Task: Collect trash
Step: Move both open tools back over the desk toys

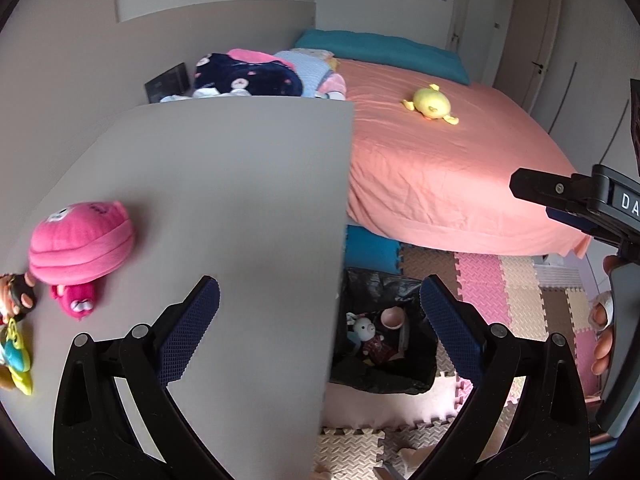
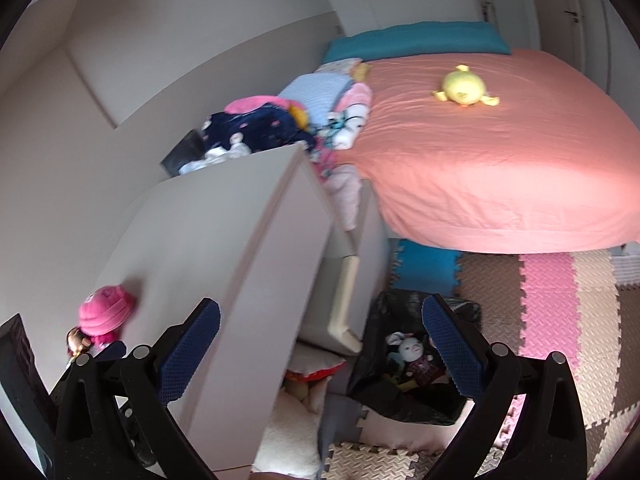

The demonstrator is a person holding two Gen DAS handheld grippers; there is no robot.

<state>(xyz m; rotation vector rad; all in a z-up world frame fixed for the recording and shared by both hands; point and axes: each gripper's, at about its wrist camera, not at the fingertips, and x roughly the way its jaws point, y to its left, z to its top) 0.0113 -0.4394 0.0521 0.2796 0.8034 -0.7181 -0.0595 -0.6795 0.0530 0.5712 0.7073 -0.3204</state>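
A bin lined with a black bag [image 1: 384, 376] stands on the floor beside the grey desk [image 1: 224, 208] and holds small toys, among them a white plush. It also shows in the right wrist view [image 2: 404, 400]. A pink plush [image 1: 82, 242] and small figures [image 1: 16, 304] lie on the desk at the left; the pink plush shows too in the right wrist view [image 2: 105, 316]. My left gripper [image 1: 320, 332] is open and empty above the desk's edge and the bin. My right gripper [image 2: 322, 344] is open and empty, and appears at the right edge of the left wrist view [image 1: 532, 188].
A bed with a salmon sheet [image 1: 448, 168] carries a yellow plush [image 1: 432, 104]. Clothes and blankets [image 1: 260, 74] are piled behind the desk. Coloured foam floor tiles [image 1: 500, 292] cover the floor. Cushions [image 2: 304, 396] lie under the desk.
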